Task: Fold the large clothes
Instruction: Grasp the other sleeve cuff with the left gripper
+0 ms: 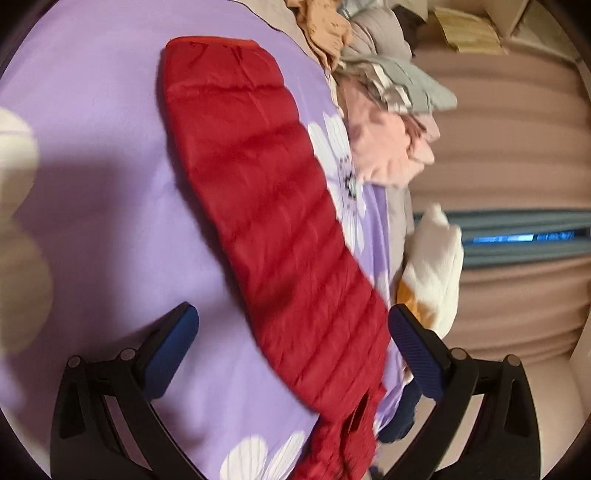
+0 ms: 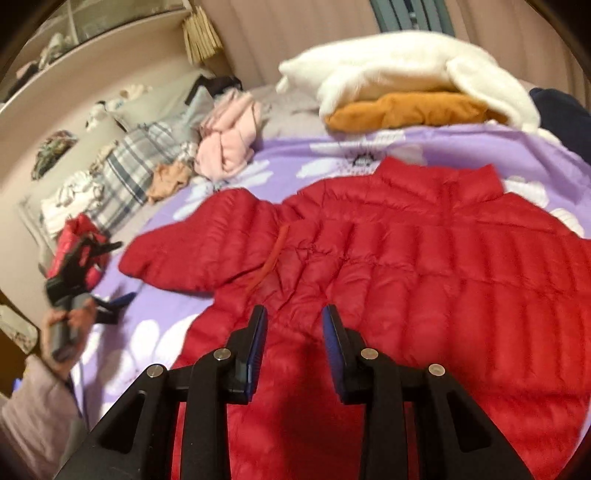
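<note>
A pale built-in shelf unit point(image 2: 92, 55) stands along the wall beside the bed; its compartments hold small blurred things that I cannot identify, and a bundle of yellowish papers point(image 2: 201, 35) hangs at its end.

The surface is a bed covered with a lilac sheet printed with big white flowers point(image 1: 92, 147). Behind it hang pinkish pleated curtains point(image 1: 517, 129). On the far side of the bed lie a crumpled pink garment point(image 2: 229, 147), a grey-and-white checked cloth point(image 2: 133, 173), and a fluffy white garment point(image 2: 406, 70) resting on top of an orange-brown one point(image 2: 406, 110).

The red quilted puffer jacket point(image 2: 424, 277) lies flat on the sheet, front up. Its stand-up collar points to the far side of the bed, and its long axis runs from the collar toward the right wrist camera. One sleeve point(image 1: 266, 206) stretches out sideways to the left, with its cuff toward the shelf unit.

The right gripper point(image 2: 294, 325) hovers over the lower part of the jacket, its jaws partly spread with nothing between the pads. The left gripper point(image 1: 293, 325) is spread wide above the sleeve near the shoulder, not pinching it.
</note>
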